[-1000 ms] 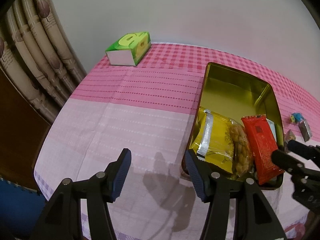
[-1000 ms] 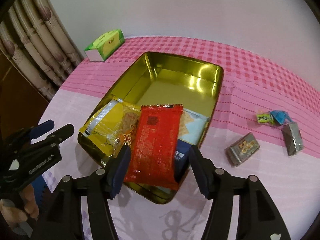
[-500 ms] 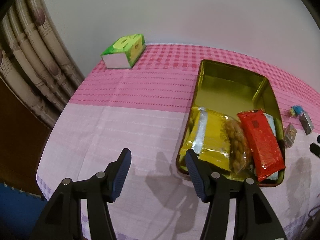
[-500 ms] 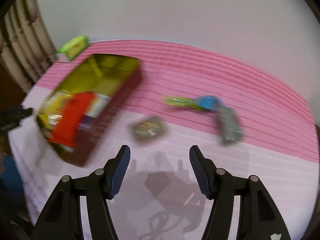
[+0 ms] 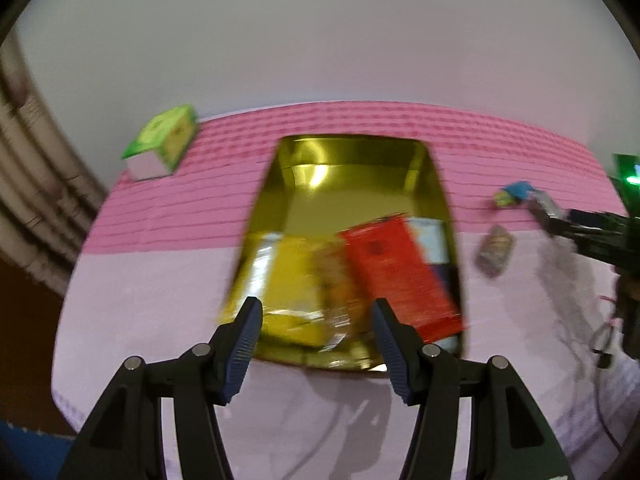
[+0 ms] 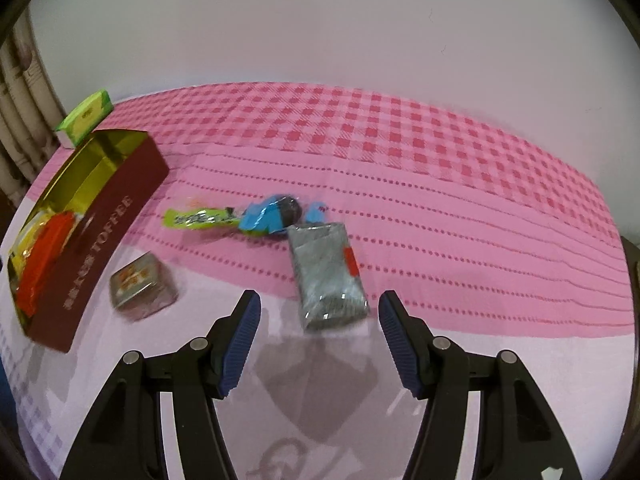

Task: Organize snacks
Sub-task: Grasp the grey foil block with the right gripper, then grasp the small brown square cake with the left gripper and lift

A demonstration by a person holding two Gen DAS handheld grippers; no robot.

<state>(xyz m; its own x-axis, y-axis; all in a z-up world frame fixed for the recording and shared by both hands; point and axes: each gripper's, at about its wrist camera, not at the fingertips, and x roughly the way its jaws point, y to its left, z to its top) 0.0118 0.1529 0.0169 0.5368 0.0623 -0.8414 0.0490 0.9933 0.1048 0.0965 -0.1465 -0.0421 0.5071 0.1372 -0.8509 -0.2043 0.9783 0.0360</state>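
Observation:
A gold-lined tin (image 5: 352, 184) with a maroon outer wall (image 6: 100, 232) holds a red packet (image 5: 400, 272), a yellow packet (image 5: 288, 280) and other snacks. My left gripper (image 5: 316, 344) hovers open and empty over the tin's near end. Loose on the cloth to the tin's right lie a grey foil pack (image 6: 326, 272), a blue-wrapped candy (image 6: 272, 212), a green candy stick (image 6: 200, 216) and a small brown pack (image 6: 142, 284). My right gripper (image 6: 318, 336) is open just short of the grey pack, its pads apart from it. It also shows at the right edge (image 5: 592, 232) of the left wrist view.
A green tissue box (image 6: 86, 116) stands at the table's far left corner, beside a curtain (image 5: 36, 184). The pink checked tablecloth (image 6: 440, 168) runs back to a white wall. The table's front edge lies close below both grippers.
The right gripper swung right and down, from above the tin's red packet to the loose snacks. The left gripper moved right, from bare cloth to the tin's near end.

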